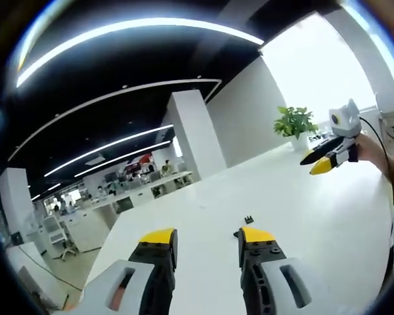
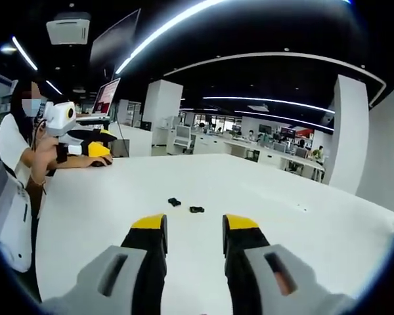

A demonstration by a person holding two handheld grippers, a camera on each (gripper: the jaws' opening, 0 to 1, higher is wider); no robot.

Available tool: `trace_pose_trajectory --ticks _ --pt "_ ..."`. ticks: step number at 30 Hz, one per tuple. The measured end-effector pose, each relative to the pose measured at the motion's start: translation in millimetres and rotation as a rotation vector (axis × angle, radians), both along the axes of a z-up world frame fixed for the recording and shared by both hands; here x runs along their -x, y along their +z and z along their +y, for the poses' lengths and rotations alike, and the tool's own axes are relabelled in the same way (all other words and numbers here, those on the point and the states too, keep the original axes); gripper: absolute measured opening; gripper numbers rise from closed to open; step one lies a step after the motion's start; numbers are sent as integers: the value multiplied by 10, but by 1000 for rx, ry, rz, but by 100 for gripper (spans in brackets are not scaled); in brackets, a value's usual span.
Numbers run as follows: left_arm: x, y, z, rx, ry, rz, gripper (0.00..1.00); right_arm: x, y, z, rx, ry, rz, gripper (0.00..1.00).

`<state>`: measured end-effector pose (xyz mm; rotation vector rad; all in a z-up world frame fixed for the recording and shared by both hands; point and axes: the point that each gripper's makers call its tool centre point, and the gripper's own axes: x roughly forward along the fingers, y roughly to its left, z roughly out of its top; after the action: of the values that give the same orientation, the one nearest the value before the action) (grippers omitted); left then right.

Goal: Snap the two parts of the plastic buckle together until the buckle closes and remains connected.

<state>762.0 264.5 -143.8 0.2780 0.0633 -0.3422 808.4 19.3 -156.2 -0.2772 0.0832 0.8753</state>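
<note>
Now: buckle parts apart on table | axes unclear | both grippers released

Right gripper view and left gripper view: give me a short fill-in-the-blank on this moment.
1. The two black buckle parts lie ___ on the white table.
2. The right gripper has its jaws ___.
3. The left gripper holds ___ between its jaws.
4. The potted plant has ___ leaves.

Missing words: apart; open; nothing; green
</note>
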Motion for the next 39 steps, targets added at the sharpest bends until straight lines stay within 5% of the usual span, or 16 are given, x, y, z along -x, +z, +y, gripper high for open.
trace_pose_trajectory --ticks 24,39 --pt "-118 96 -70 -50 -29 6 37 -76 -185 145 51 56 53 34" --pt "-141 153 112 -57 -4 7 37 -144 -224 179 76 85 36 34"
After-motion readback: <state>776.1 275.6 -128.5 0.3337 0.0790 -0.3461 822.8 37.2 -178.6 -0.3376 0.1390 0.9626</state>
